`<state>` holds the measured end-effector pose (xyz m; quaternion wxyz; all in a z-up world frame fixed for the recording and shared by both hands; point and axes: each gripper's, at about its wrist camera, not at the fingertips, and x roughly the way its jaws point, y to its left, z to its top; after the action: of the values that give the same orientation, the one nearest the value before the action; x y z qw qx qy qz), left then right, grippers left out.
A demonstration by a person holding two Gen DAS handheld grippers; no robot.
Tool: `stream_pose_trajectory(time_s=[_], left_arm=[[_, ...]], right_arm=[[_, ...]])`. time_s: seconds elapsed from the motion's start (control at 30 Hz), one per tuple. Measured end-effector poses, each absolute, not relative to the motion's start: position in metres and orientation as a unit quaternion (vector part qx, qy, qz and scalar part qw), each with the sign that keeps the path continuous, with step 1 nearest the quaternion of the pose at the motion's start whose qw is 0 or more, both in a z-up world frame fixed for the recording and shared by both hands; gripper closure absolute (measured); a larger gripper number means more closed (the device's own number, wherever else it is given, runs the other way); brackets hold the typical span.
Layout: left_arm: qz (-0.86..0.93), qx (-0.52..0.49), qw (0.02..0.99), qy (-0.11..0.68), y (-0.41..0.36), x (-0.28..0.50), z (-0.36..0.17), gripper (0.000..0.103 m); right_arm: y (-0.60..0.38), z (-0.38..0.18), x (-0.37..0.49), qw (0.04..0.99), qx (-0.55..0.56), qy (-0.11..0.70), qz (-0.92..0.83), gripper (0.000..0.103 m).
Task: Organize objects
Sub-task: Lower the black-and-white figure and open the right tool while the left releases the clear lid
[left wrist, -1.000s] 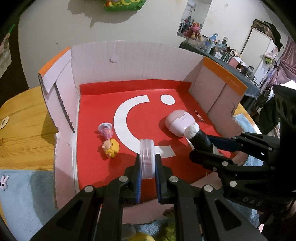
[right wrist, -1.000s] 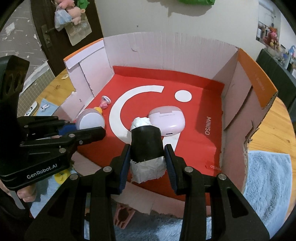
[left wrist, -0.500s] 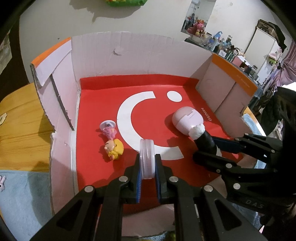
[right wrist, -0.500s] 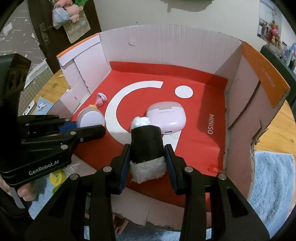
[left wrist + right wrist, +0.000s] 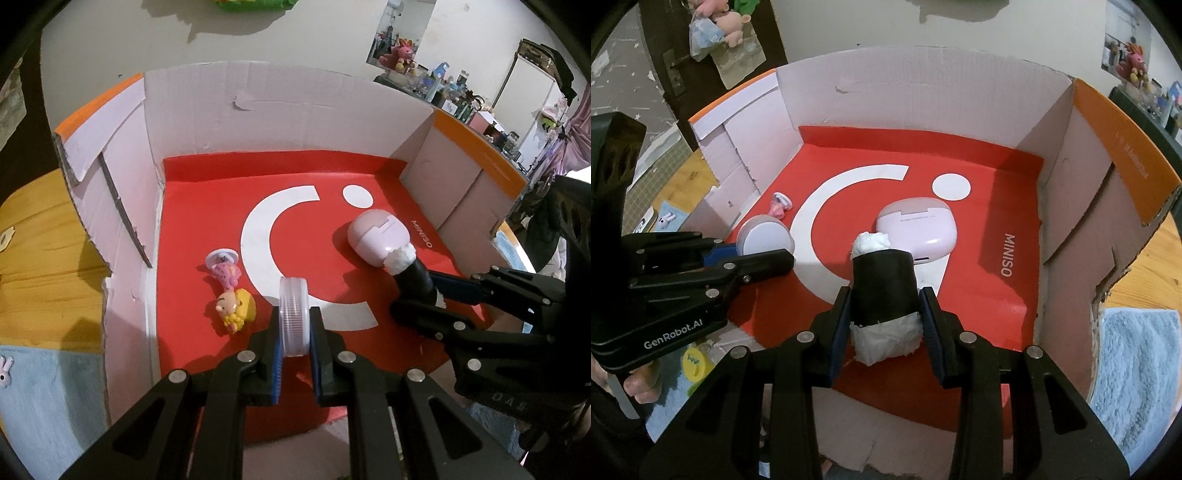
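Note:
My left gripper [image 5: 293, 328] is shut on a round clear disc case [image 5: 292, 314], held on edge over the front of the open cardboard box [image 5: 280, 114]. My right gripper [image 5: 884, 317] is shut on a black-and-white sushi-roll toy [image 5: 882, 291], also over the box's red floor [image 5: 990, 206]. The left gripper shows in the right wrist view [image 5: 753, 262] with the disc [image 5: 762, 240]. The right gripper shows in the left wrist view [image 5: 432, 299] with the roll [image 5: 410, 271]. A pink earbud case [image 5: 918, 229] lies in the box just past the roll.
A small pink figure [image 5: 225, 267] and a yellow figure [image 5: 236, 308] lie on the box floor at the left. The box stands on a wooden table [image 5: 40, 236] with blue cloth [image 5: 1134, 354] at the near sides. A yellow object [image 5: 696, 363] lies outside the box front.
Both grippers have moved forward and lower into the box with their objects still held. The box walls look nearer and larger.

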<state>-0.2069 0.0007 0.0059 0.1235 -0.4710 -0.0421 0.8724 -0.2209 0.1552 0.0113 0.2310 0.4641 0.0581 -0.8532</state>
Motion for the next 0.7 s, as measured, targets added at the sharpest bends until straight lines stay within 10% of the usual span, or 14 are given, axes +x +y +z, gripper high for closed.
stream_pose_trajectory(time_s=[0.7], left_arm=[[0.873,-0.471,0.119,-0.041,-0.0001,-0.2121,0.0047,0.091]], right_arm=[[0.1625,0.0106,-0.2254,0.228,0.462,0.034,-0.856,0.068]])
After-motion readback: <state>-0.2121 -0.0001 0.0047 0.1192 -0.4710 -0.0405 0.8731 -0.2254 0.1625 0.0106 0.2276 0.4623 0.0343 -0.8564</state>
